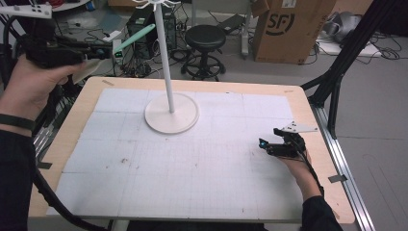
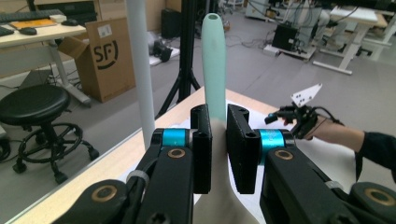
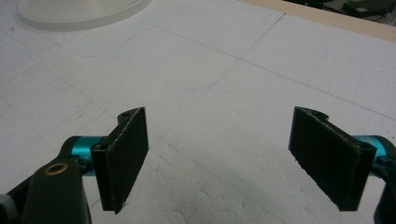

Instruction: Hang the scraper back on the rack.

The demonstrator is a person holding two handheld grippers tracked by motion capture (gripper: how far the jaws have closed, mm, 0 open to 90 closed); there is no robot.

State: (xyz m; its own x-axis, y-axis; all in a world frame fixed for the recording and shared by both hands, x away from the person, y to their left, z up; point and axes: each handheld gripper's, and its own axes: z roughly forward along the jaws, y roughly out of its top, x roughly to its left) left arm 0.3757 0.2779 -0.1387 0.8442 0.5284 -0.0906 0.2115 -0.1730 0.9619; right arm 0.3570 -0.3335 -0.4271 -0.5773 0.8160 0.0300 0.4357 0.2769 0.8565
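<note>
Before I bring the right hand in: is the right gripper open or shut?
Open. The right gripper has its jaws wide apart over the white mat, nothing between them.

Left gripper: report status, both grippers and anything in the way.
Left gripper shut on mint-green utensil, raised off the table's left edge. Right gripper open, empty, low over the white mat. White stand pole just ahead of the utensil.

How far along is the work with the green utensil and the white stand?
Done: the left gripper has the mint-green utensil clamped between its jaws, lifted off the table. In hand: holding it up beside the white stand. Left: it is not yet hung on the stand. The right gripper rests open on the table.
</note>
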